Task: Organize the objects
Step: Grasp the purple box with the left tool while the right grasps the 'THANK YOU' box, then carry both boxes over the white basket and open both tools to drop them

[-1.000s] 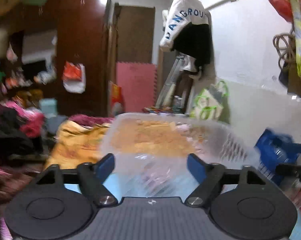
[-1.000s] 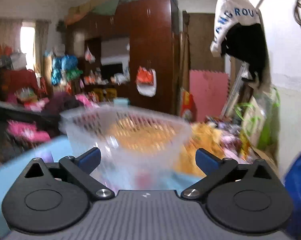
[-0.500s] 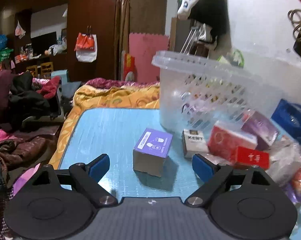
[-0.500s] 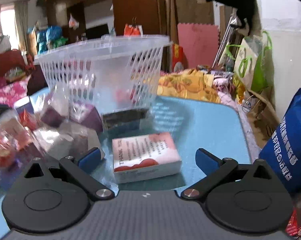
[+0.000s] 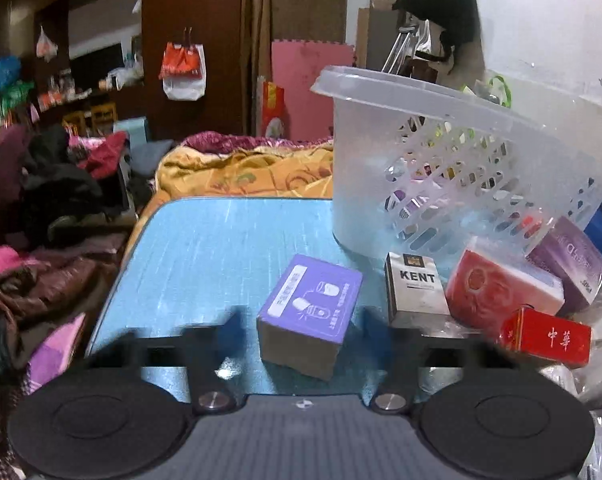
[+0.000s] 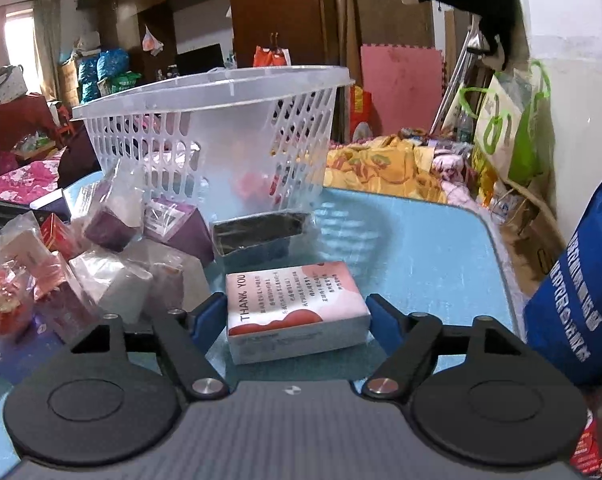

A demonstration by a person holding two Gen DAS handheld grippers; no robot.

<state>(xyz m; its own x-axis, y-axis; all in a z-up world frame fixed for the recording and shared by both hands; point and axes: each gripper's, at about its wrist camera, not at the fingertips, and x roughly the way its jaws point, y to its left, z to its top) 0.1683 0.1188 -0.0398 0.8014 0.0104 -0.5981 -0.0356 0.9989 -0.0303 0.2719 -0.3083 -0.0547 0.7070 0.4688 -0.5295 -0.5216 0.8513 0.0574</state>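
A clear plastic basket (image 5: 441,168) stands on the blue table (image 5: 221,248); it also shows in the right wrist view (image 6: 221,136). A purple box (image 5: 309,312) sits between the blurred fingers of my left gripper (image 5: 301,320), which is closing around it; contact is not clear. A pink-and-white "THANK YOU" box (image 6: 297,312) lies between the blue pads of my right gripper (image 6: 297,316), which is open with small gaps on both sides.
A KENT pack (image 5: 415,288), red boxes (image 5: 545,336) and a purple box (image 5: 569,264) lie beside the basket. Bagged items (image 6: 101,272) and a black box (image 6: 261,232) sit left of my right gripper. A blue bag (image 6: 581,292) stands at right.
Both grippers dropped from basket height to the tabletop. The left fingers have moved inward around the purple box; the right fingers now straddle the pink box.
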